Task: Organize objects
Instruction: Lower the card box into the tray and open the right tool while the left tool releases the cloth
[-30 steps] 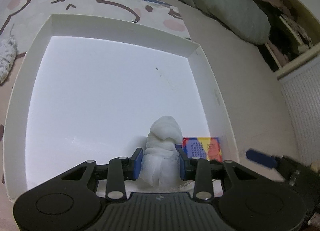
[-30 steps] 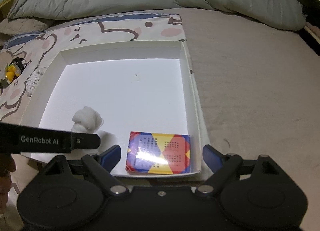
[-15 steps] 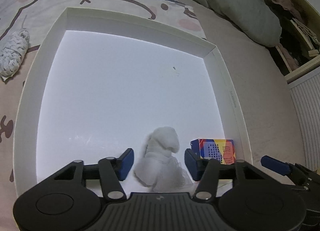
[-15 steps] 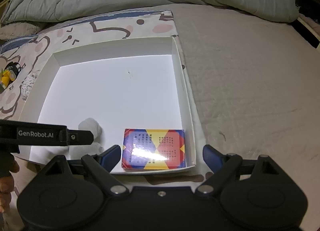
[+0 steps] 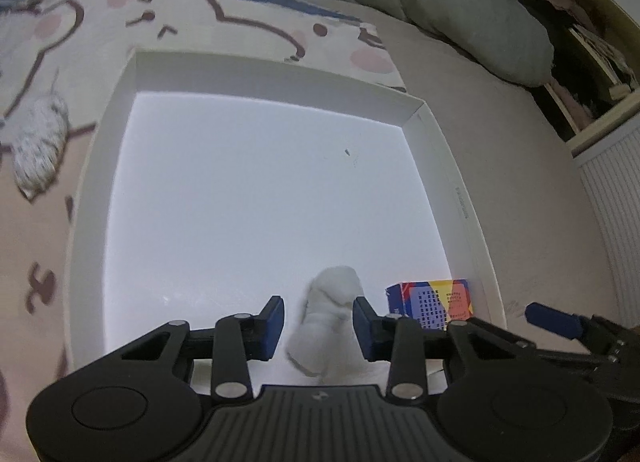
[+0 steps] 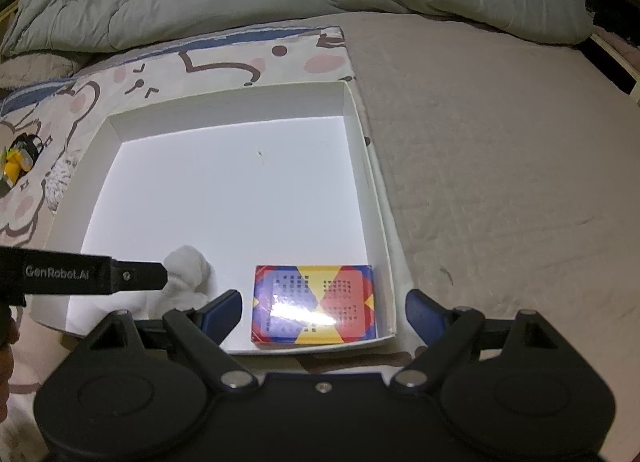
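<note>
Left wrist view: the left claw (image 5: 319, 320) is spread, its blue pads clear of the crumpled white cloth bundle (image 5: 326, 324) lying between them on the floor of the shallow white cardboard box (image 5: 460, 190).

Right wrist view: the right claw (image 6: 324, 308) gapes wide, empty, over the colourful rectangular card pack (image 6: 314, 304) in the box's near right corner. The placing step looks done; next, withdraw and fetch the knitted white roll (image 6: 60, 178) outside

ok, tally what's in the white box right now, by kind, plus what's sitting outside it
In the white box:
White cloth bundle: 1
Multicoloured card box: 1
Outside, on the mat:
Knitted bundle: 1
Yellow-and-black item: 1
Total: 4
</note>
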